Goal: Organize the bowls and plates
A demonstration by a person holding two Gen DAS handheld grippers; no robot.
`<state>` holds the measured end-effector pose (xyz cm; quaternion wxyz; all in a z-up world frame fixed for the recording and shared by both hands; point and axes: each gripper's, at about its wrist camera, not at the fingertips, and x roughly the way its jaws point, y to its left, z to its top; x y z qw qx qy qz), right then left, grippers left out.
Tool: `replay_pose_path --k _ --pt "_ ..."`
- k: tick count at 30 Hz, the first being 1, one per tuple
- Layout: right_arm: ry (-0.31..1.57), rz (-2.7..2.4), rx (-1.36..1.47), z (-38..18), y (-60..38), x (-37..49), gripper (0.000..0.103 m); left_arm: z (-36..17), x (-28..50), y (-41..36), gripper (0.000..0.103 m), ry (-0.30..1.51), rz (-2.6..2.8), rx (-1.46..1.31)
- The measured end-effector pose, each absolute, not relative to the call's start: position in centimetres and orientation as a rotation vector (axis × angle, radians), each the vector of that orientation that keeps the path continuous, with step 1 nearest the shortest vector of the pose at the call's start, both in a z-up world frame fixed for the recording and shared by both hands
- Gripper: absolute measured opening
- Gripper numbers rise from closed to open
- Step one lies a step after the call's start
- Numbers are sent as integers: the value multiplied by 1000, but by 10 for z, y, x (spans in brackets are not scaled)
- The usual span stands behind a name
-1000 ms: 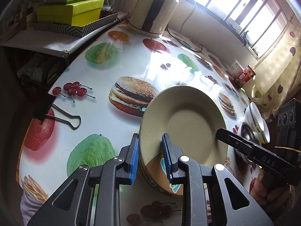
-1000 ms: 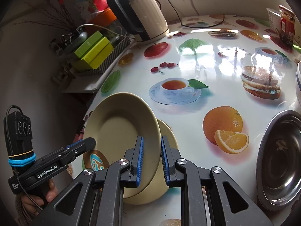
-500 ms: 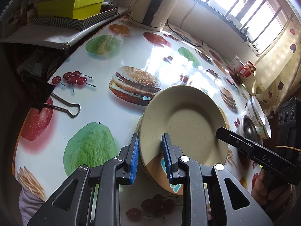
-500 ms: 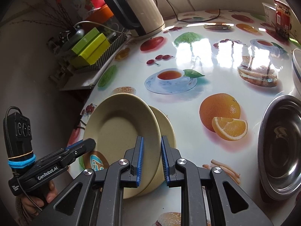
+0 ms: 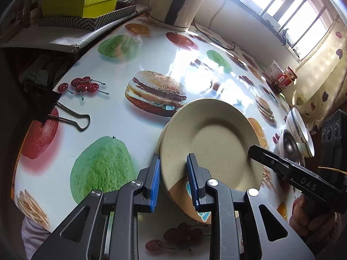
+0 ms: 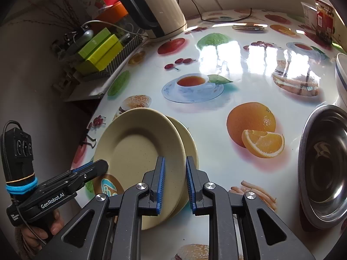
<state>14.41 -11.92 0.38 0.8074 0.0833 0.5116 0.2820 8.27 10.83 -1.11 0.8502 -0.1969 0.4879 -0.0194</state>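
Note:
A small stack of beige plates (image 5: pixel 212 143) hangs between both grippers over the food-print table (image 5: pixel 121 134). Its lowest plate shows a brown and blue pattern. My left gripper (image 5: pixel 173 158) is shut on the stack's near rim. The right gripper's tip (image 5: pixel 253 150) bites the far rim, a hand below it. In the right wrist view the same plates (image 6: pixel 134 147) sit slightly fanned. My right gripper (image 6: pixel 175 159) is shut on their rim, and the left gripper (image 6: pixel 102 165) clamps the opposite side.
A steel bowl (image 6: pixel 325 169) lies right of the plates, with white blue-striped bowls (image 5: pixel 299 127) behind it. A kettle (image 6: pixel 156 8) and green boxes (image 5: pixel 82 2) stand at the table's back. A binder clip (image 5: pixel 65 112) lies on the left edge, a red jar (image 5: pixel 284 79) by the window.
The plates have stayed fixed in both grips while the table print slid up in both views. The steel bowl has come further into the right wrist view.

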Motion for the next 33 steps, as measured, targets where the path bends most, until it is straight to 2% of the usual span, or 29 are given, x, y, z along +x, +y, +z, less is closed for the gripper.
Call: replay_pose_path --k 28,31,33 --pt "1061 582 109 5 -116 144 20 -14 86 105 26 1043 -21 -409" --pt "1057 580 108 6 -116 144 22 -15 86 106 27 1044 -20 -403" --pt "1047 566 98 6 -115 143 28 -14 86 105 27 1042 -19 -399"
